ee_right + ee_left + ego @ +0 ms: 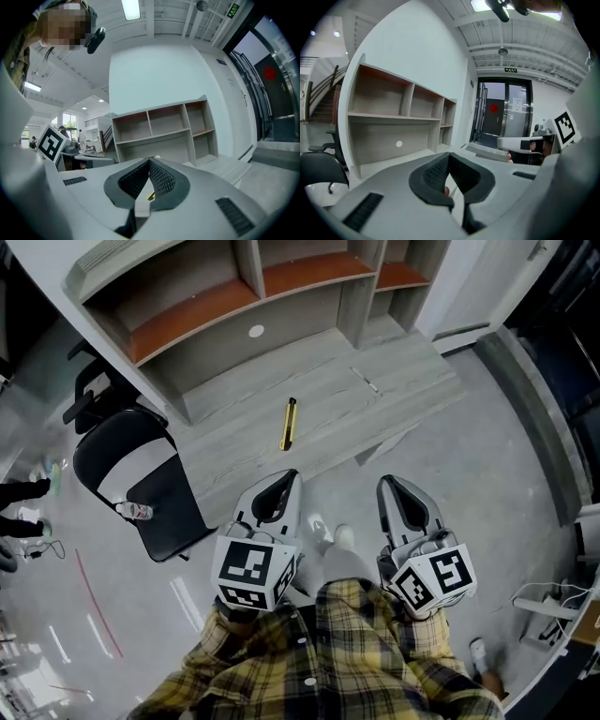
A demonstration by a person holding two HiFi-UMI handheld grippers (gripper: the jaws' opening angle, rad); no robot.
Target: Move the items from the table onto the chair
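Note:
A yellow and black utility knife (pixel 289 424) lies on the pale wood table (pixel 328 381), in front of the shelf unit. Left of the table stands a black chair (pixel 173 517) with a small clear bottle-like item (pixel 137 511) on its seat. Both grippers hang close to my body, short of the table's front edge. My left gripper (pixel 286 476) is shut with nothing between its jaws (pixel 450 155). My right gripper (pixel 387 482) is shut and empty as well (pixel 150 161). Through its jaw gap a sliver of the yellow knife (pixel 150 195) shows.
A shelf unit (pixel 234 296) rises at the table's back. A thin small object (pixel 366 381) lies on the table's right part. A second dark chair (pixel 89 390) stands behind the black one. A person's dark sleeves (pixel 19 507) are at far left; cables (pixel 553 601) at right.

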